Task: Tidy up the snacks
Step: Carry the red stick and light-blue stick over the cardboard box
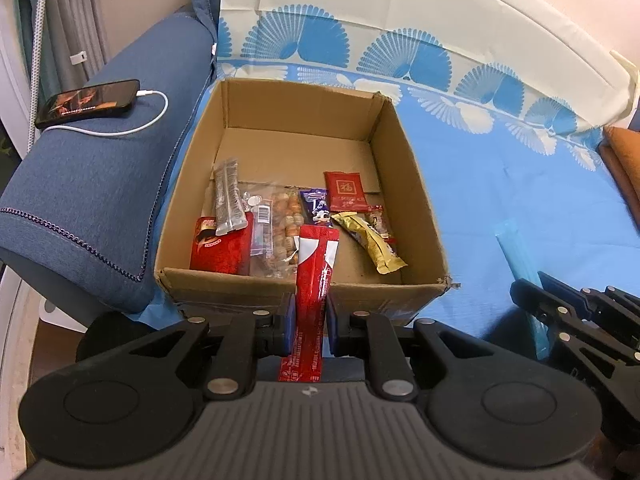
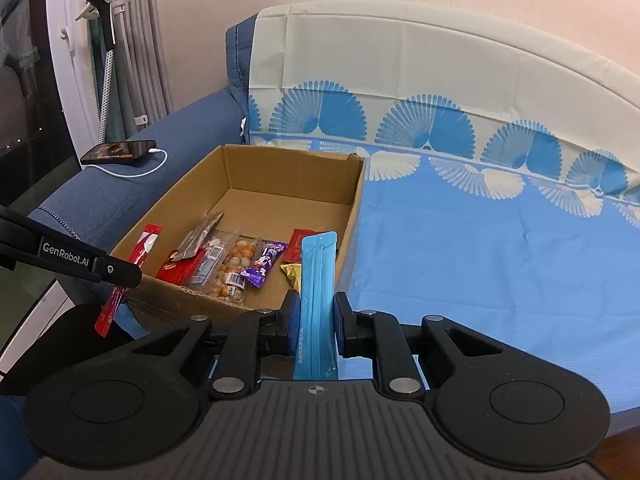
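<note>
Left gripper (image 1: 311,316): jaws clamped on long glossy red foil stick packet (image 1: 316,264), long axis pointing away, toward open brown cardboard box (image 1: 404,184).
Right gripper (image 2: 316,320): jaws closed on flat blue plastic stick pouch (image 2: 318,280), long axis upright.

free: far half of cardboard box (image 1: 296,140) floor, centre frame, bare | blocked: snack packets (image 1: 280,224) crowd near half | left: sofa arm (image 1: 100,200) with phone (image 1: 88,102) | right: blue cloth (image 1: 520,200) open
</note>
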`<state>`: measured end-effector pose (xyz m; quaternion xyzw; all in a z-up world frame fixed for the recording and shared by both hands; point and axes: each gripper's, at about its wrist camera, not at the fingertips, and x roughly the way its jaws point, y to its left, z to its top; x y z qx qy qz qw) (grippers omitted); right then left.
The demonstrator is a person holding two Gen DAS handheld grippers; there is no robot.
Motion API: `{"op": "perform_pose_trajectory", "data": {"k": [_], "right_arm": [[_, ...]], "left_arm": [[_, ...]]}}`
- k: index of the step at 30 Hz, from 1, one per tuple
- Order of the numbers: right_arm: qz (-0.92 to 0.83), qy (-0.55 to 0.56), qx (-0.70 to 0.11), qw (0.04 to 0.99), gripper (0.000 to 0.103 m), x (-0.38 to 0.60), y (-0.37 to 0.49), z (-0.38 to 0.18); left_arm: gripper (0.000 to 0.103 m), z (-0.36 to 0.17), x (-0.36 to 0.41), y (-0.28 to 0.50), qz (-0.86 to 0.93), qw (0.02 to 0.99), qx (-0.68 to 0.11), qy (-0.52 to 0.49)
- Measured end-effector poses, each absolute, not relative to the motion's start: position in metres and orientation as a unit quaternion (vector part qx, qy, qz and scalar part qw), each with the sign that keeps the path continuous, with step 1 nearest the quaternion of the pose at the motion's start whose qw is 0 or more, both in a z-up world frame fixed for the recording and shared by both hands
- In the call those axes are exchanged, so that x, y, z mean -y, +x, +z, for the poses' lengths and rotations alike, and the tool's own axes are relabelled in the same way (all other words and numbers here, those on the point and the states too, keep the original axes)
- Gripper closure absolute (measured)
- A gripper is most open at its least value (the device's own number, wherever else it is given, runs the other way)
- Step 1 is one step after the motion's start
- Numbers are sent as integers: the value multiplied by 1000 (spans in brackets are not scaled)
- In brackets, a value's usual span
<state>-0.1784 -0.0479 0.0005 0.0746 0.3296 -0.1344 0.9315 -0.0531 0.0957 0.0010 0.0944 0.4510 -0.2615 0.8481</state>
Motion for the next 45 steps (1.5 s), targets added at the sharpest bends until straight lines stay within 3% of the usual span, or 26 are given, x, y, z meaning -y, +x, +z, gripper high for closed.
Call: {"op": "perform_pose_trajectory", "data": {"k": [45], "right_arm": [[-125,58,-345,928,83,52,-138,3]], "left_arm": [[85,4,-98,-1,-241,857,-451,68]]}}
